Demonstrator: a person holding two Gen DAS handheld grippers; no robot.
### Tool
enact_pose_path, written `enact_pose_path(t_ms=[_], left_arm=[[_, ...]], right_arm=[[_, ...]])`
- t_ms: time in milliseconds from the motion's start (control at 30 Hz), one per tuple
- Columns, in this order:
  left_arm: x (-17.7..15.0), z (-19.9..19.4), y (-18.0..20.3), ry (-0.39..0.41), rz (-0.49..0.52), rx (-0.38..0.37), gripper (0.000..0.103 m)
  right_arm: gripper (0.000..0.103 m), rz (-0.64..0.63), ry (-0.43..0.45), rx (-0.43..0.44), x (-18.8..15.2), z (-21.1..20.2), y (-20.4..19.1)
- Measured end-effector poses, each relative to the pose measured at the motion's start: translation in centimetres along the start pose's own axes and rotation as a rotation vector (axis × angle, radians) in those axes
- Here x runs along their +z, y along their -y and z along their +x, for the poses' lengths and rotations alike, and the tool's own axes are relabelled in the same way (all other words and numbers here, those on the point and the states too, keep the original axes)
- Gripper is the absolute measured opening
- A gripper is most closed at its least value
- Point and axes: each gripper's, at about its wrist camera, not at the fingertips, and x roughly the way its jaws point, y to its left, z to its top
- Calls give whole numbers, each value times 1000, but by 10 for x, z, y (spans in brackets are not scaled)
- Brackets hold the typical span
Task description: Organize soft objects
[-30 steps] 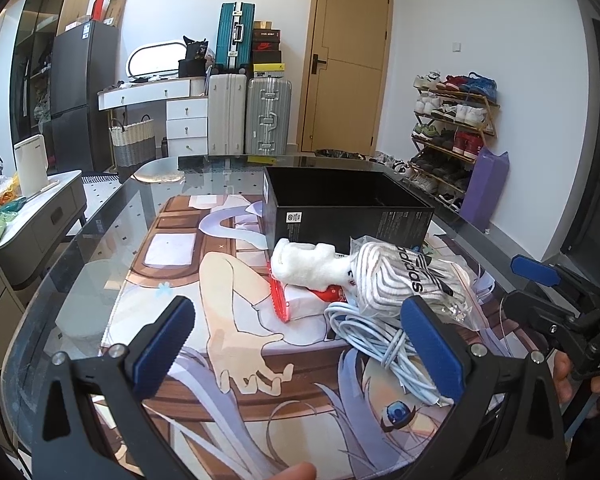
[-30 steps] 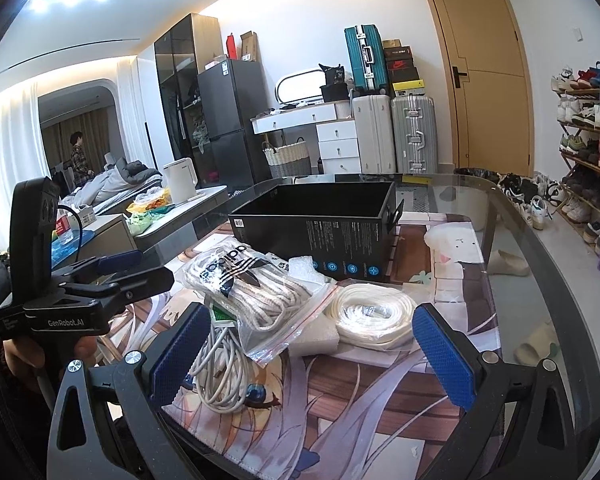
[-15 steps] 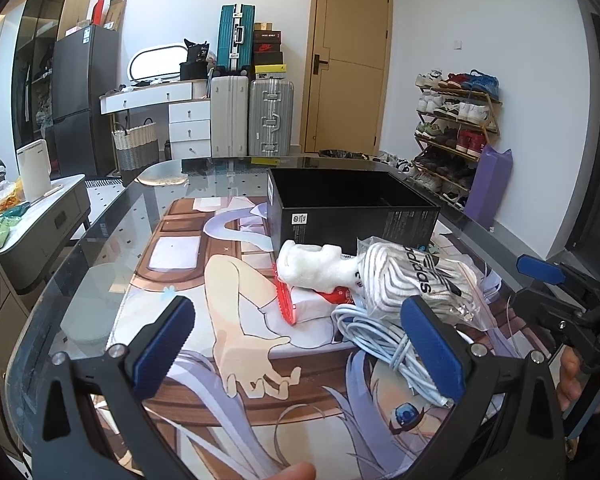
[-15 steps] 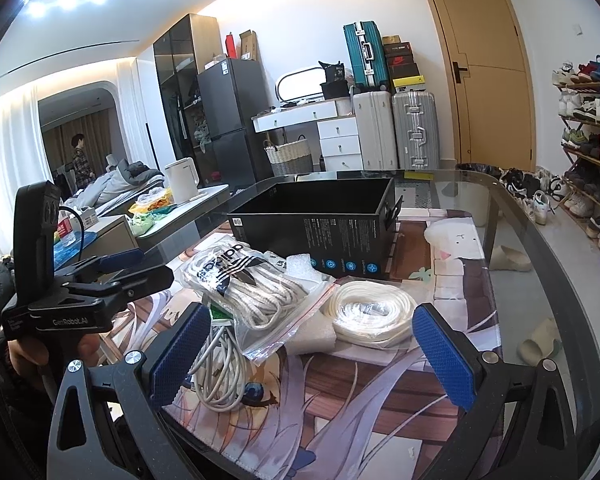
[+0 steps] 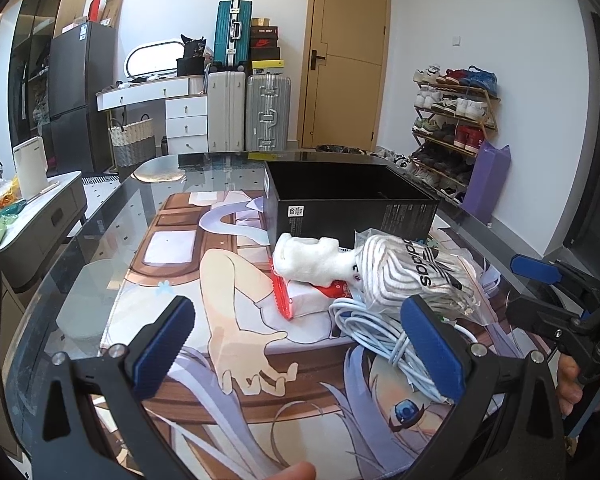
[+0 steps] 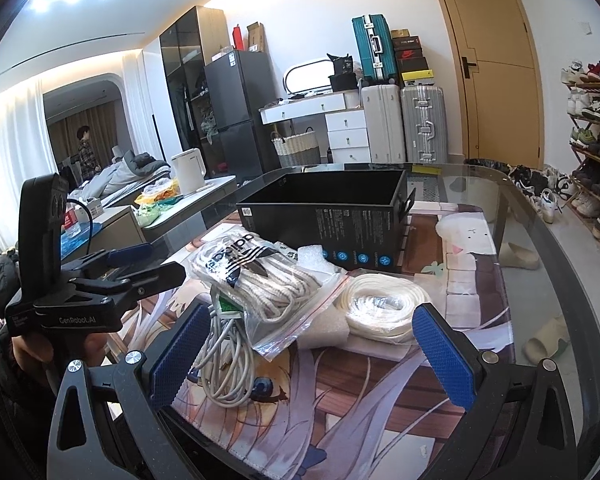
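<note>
White coiled cable [image 6: 228, 356], clear bag of striped socks [image 6: 260, 280] and rope coil [image 6: 380, 308] lie heaped before the empty black cardboard box [image 6: 332, 208] on my surface. Both claws, left [image 5: 300, 348] and right [image 6: 312, 356], are spread, empty. I risk snagging overlapped neighbours, dragging them.

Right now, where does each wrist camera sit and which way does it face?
Left wrist: rides the open left gripper, low over the printed mat, facing the black box and the door; the right gripper and a hand show at its right edge.
Right wrist: rides the open right gripper, facing the same box from the other side; the left gripper shows at its left.
Shared: box, bagged Adidas socks, cable bundle.
</note>
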Motion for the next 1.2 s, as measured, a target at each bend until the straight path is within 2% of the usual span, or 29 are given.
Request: enact_pose_path(t_ms=[500, 667, 833, 1200], left_arm=[[1, -2, 2, 2, 8, 16, 103], [2, -4, 0, 4, 5, 18, 103], [2, -3, -4, 0, 3, 25, 103], [5, -3, -15, 0, -21, 30, 103]], right_arm=[[103, -72, -7, -11, 17, 14, -10], [103, -111, -44, 9, 24, 28, -16], [103, -163, -89, -11, 27, 46, -25], [103, -198, -144, 69, 40, 71, -35]])
